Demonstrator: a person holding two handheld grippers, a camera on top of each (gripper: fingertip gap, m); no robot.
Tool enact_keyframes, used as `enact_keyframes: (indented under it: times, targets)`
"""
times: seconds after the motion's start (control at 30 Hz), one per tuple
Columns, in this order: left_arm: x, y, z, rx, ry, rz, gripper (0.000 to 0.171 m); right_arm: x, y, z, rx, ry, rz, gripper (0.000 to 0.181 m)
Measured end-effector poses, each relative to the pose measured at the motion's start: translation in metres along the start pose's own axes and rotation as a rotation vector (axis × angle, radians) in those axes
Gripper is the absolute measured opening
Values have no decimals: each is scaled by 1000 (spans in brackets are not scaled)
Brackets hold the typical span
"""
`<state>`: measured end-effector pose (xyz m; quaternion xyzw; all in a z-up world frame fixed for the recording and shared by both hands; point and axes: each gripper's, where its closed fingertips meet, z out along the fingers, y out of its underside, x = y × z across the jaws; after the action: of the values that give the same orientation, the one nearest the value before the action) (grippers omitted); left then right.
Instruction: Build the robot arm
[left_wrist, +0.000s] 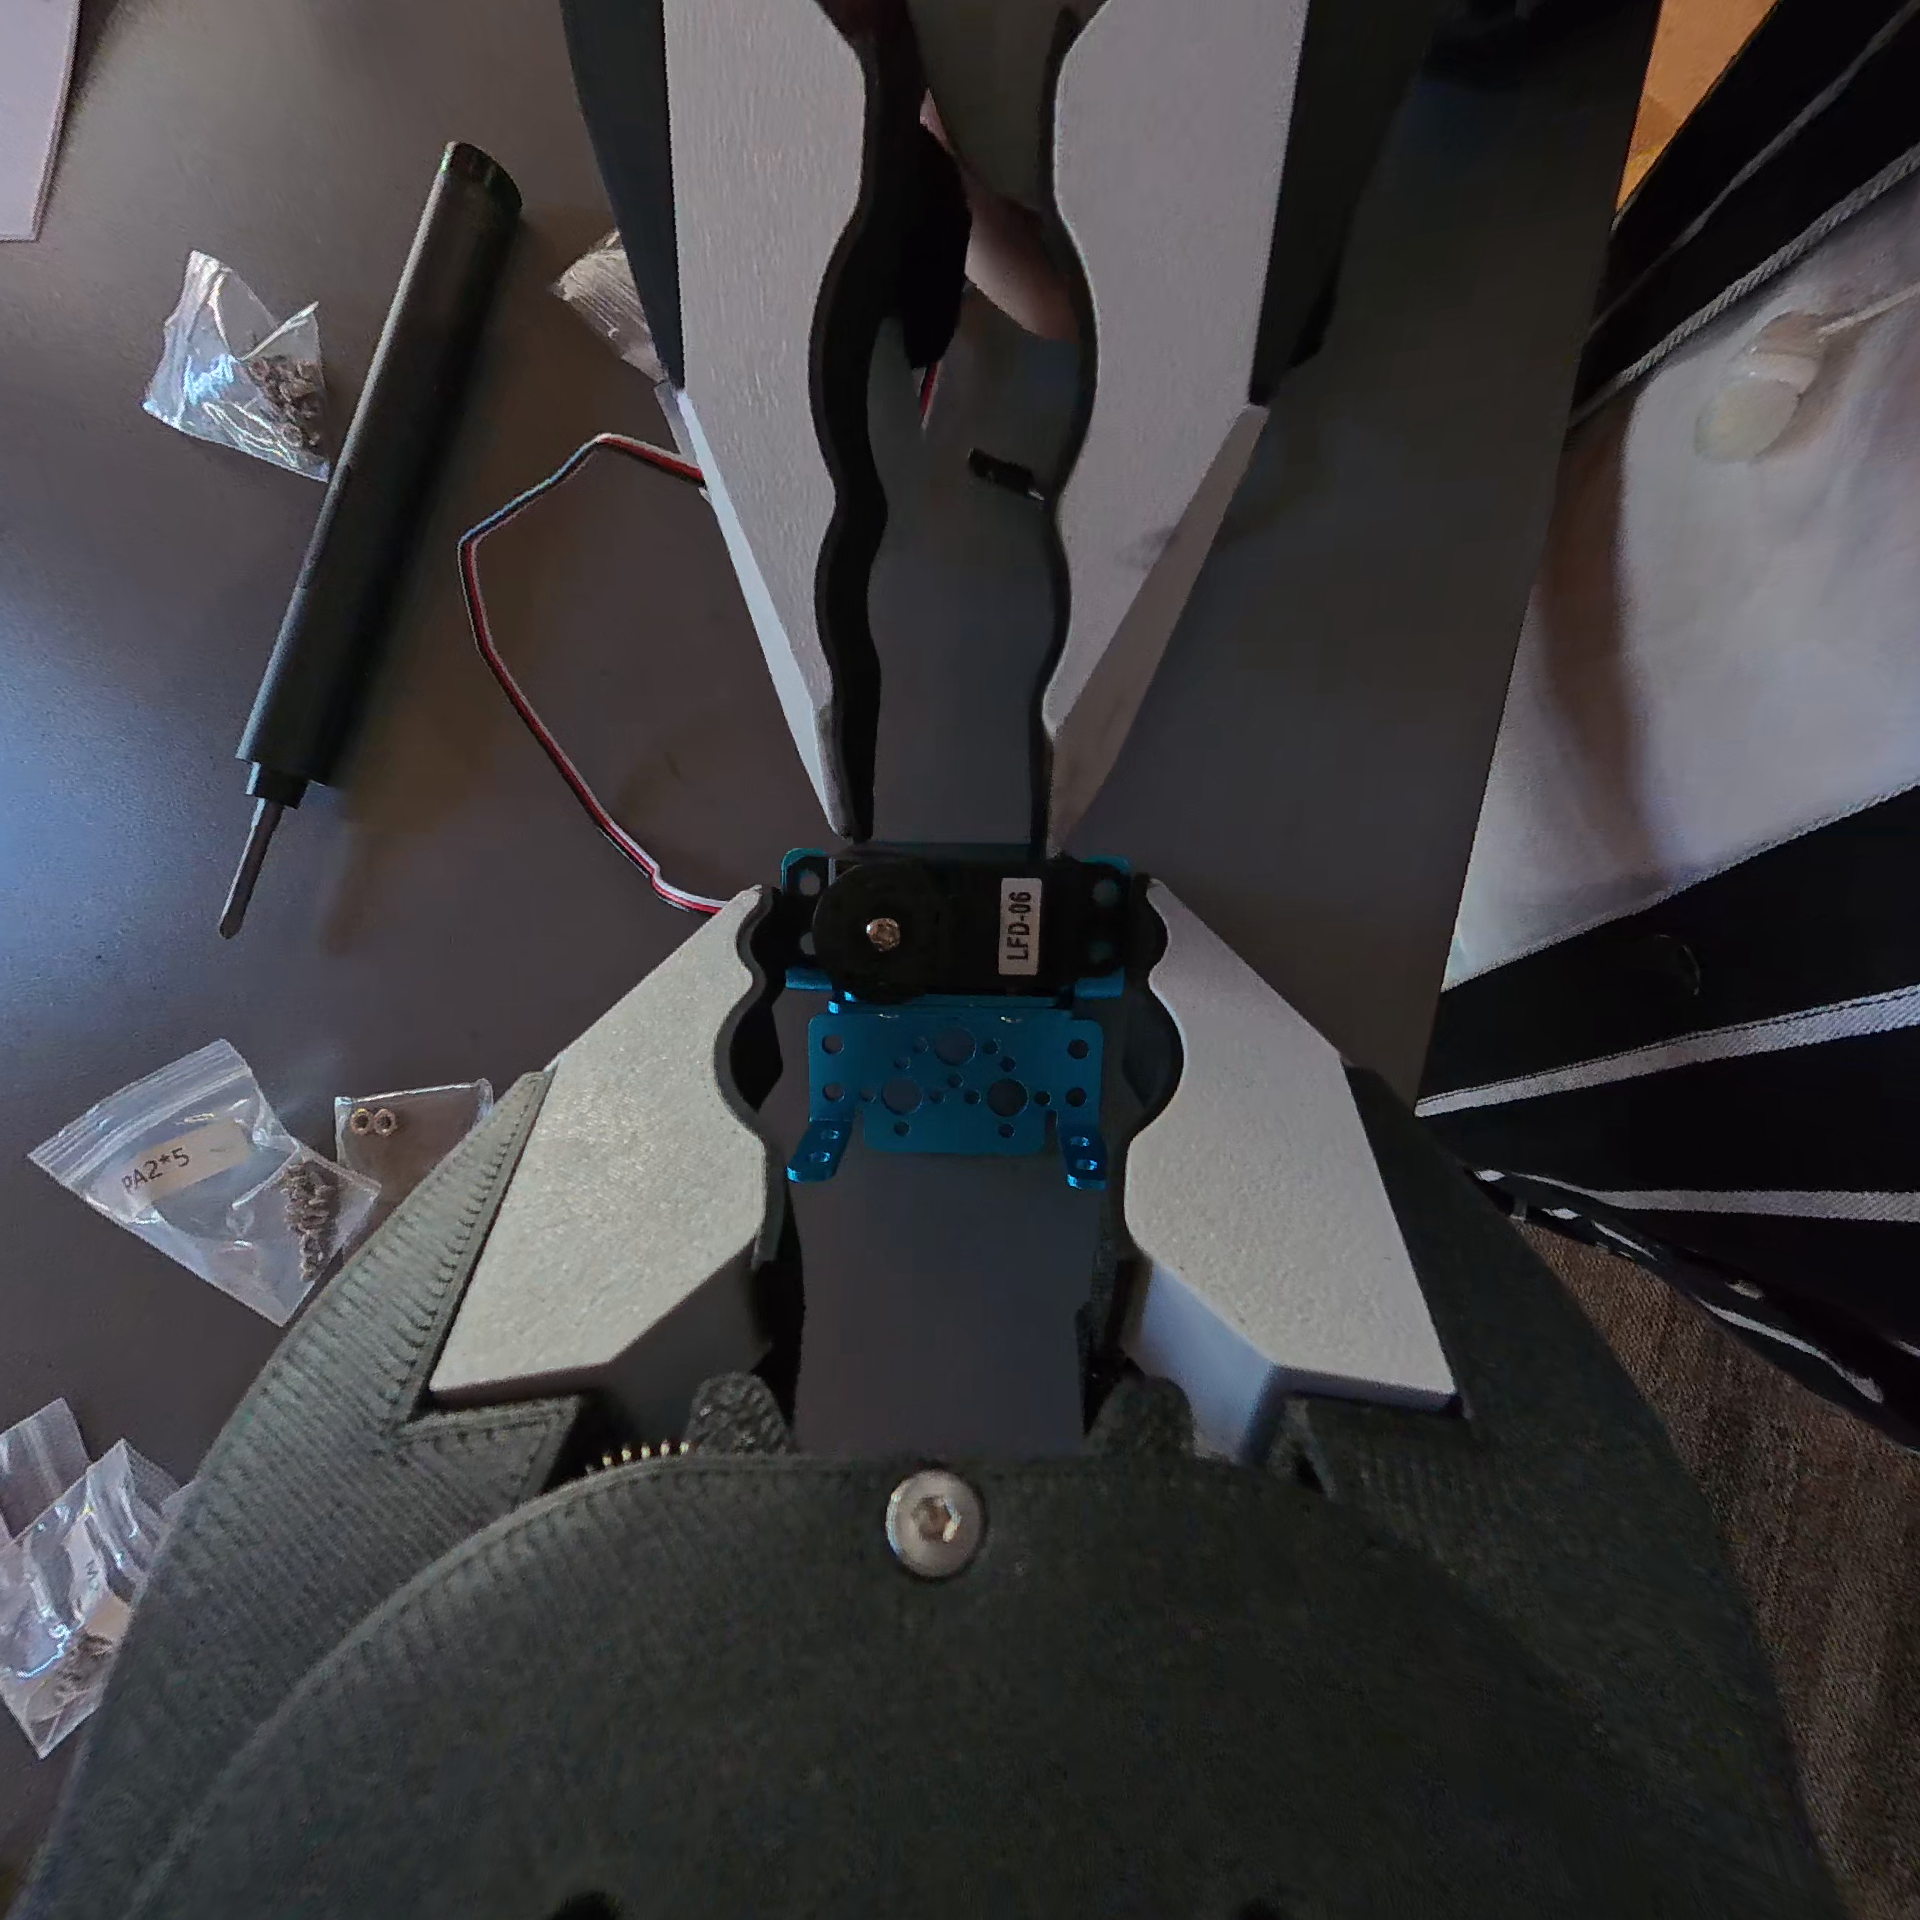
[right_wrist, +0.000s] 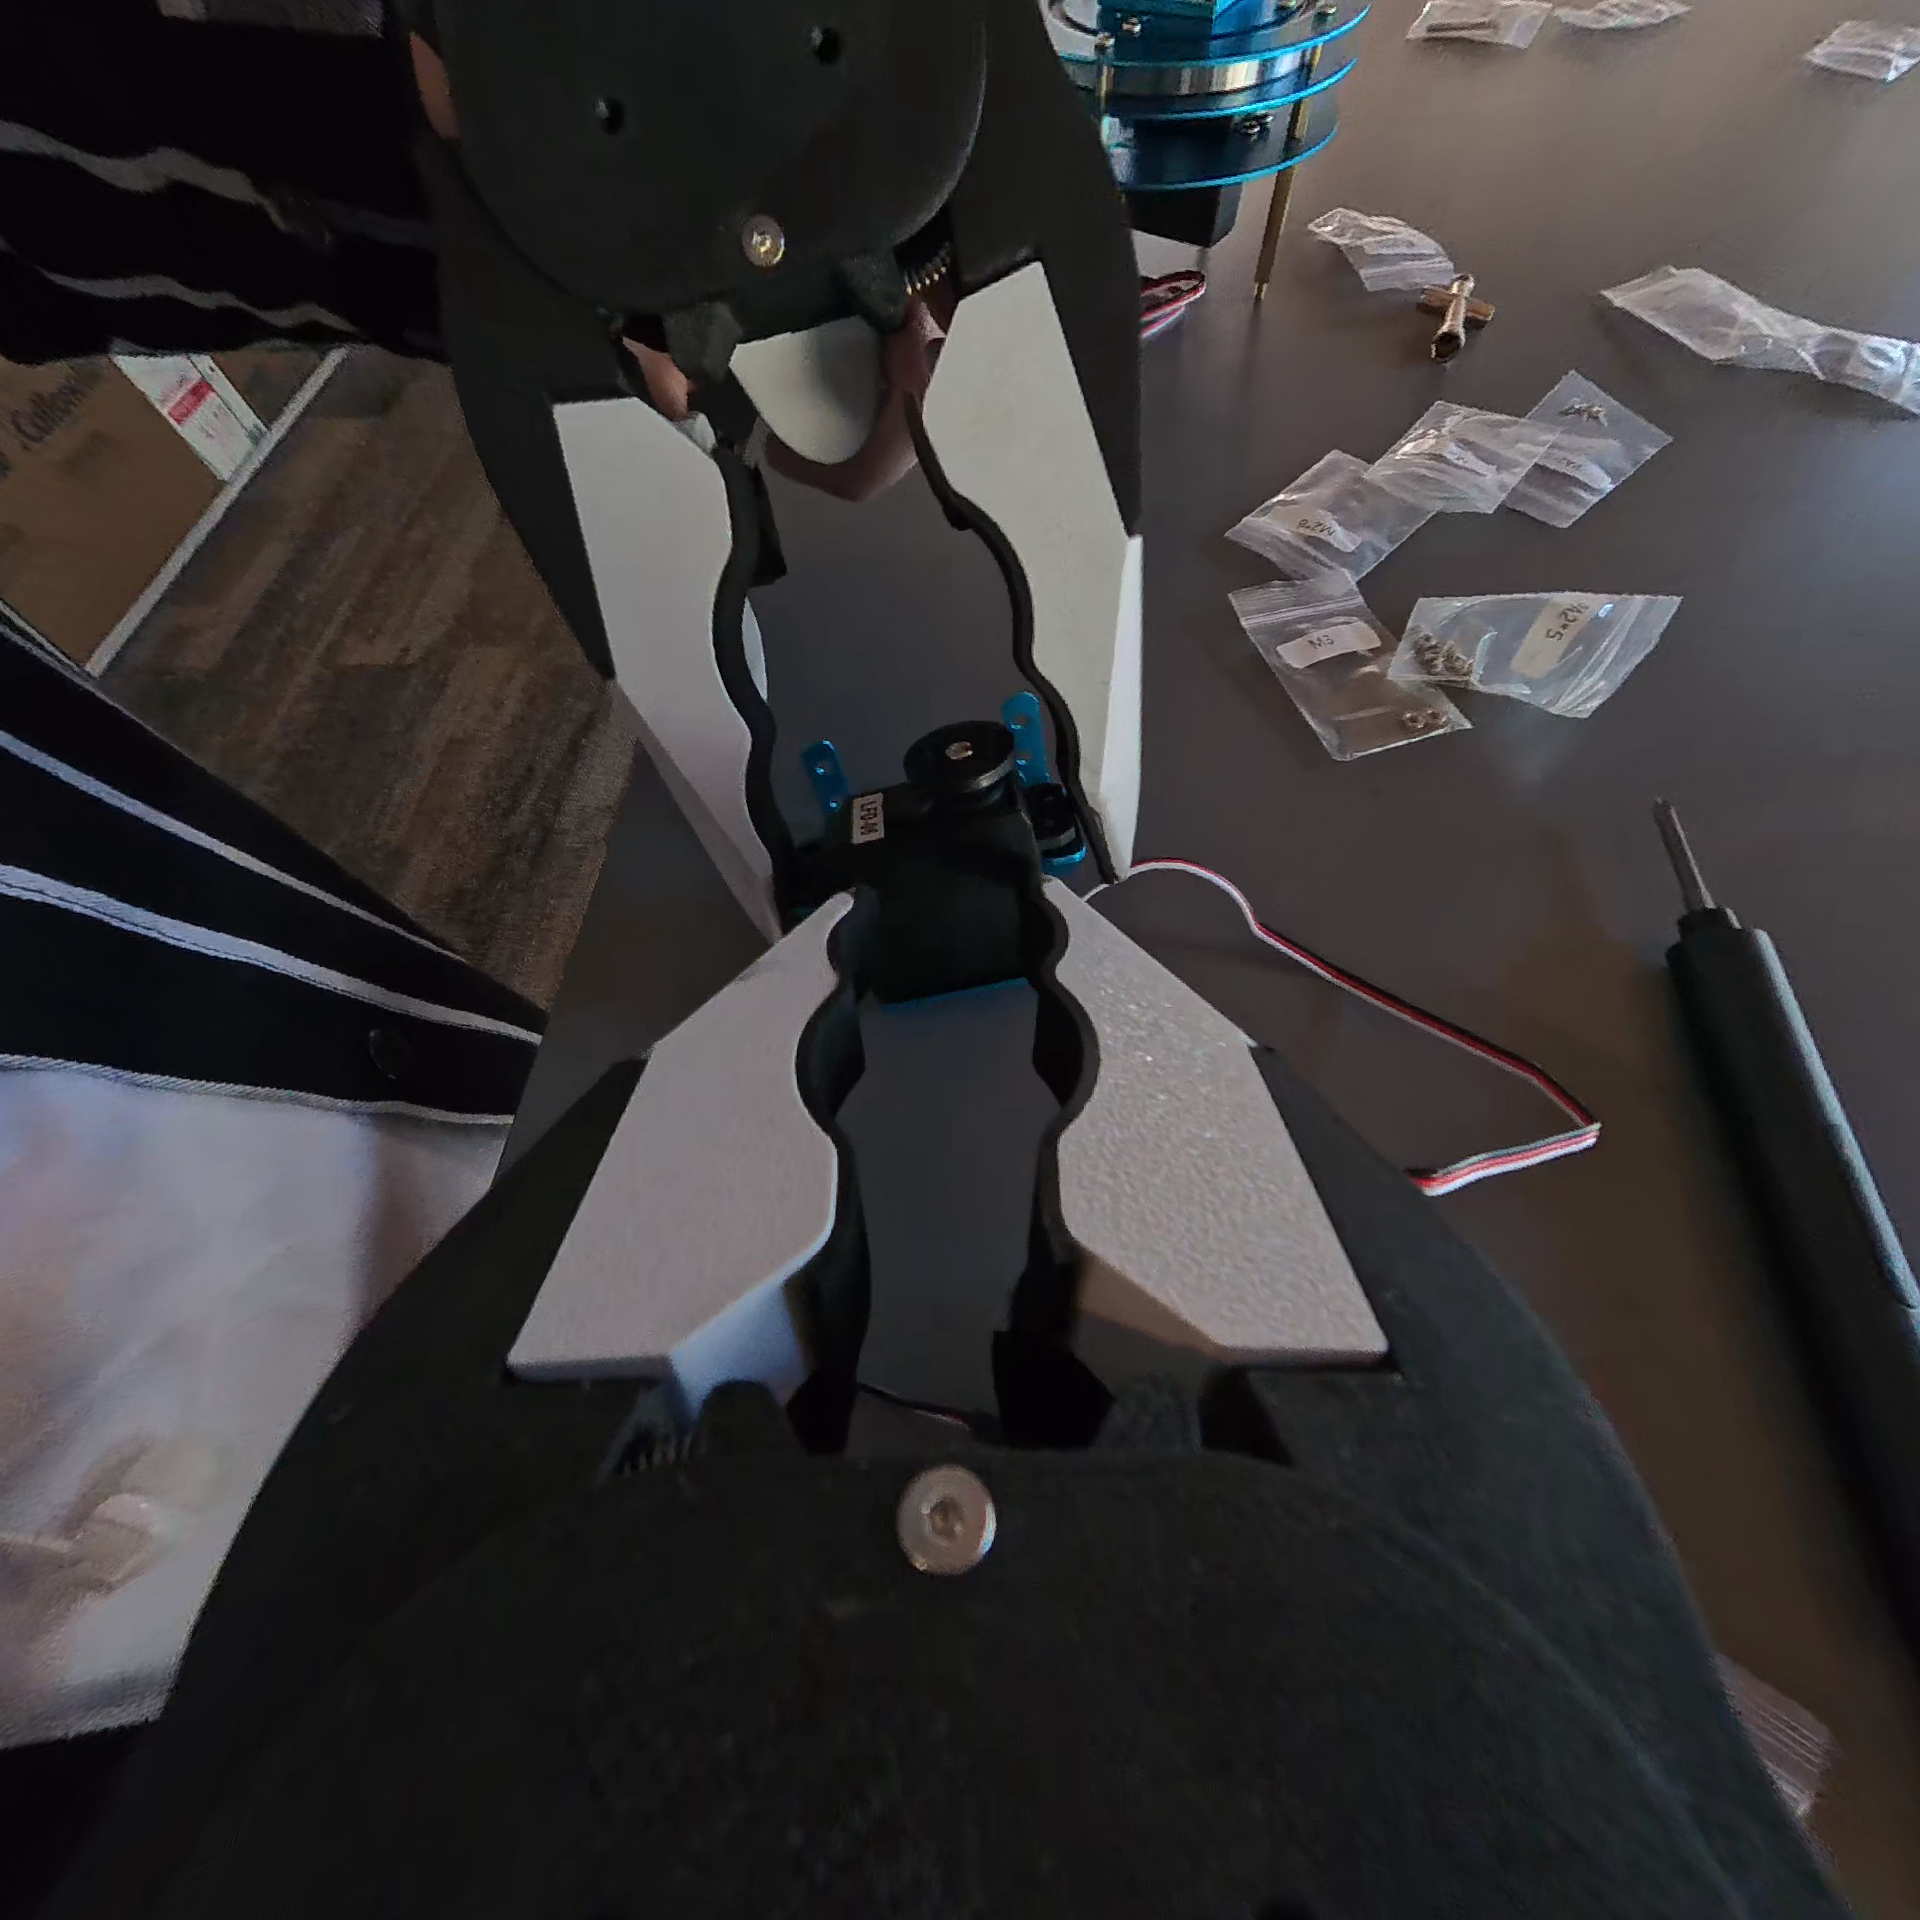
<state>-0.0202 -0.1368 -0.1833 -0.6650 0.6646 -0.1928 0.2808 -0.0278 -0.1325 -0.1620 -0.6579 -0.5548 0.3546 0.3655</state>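
Black servo (left_wrist: 940, 930) in blue metal bracket (left_wrist: 951, 1091), held just above the tabletop (left_wrist: 156, 644). Rigid, light, smooth casing (grip the flat sides, not the wire (right_wrist: 1455, 1049)). Left claw (left_wrist: 951, 925) clenched on the servo; right claw (right_wrist: 945, 935) grasps it from the opposite end, tips facing. Screwdriver (left_wrist: 364, 520) and screw bags (right_wrist: 1455, 644) nearby.

Screwdriver (right_wrist: 1808, 1164) handle cut off at right edge; servo (right_wrist: 951, 883) body half hidden behind fingers (right_wrist: 1174, 1049); bag (left_wrist: 62, 1579) contents blurred.
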Motion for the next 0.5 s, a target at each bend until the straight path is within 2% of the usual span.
enact_keyframes:
  times: [0.13, 0.3, 0.5]
  targets:
    - [0, 0, 0, 1, 1, 0, 65, 1, -2, -4, -7, 25, -28, 29]
    - [0, 1, 0, -2, -11, 15, 65, -1, -21, -13, 78, 25, -31, 30]
    - [0, 0, 2, 4, -26, 15, 67, -6, -22, -5, 80, 1, -50, 33]
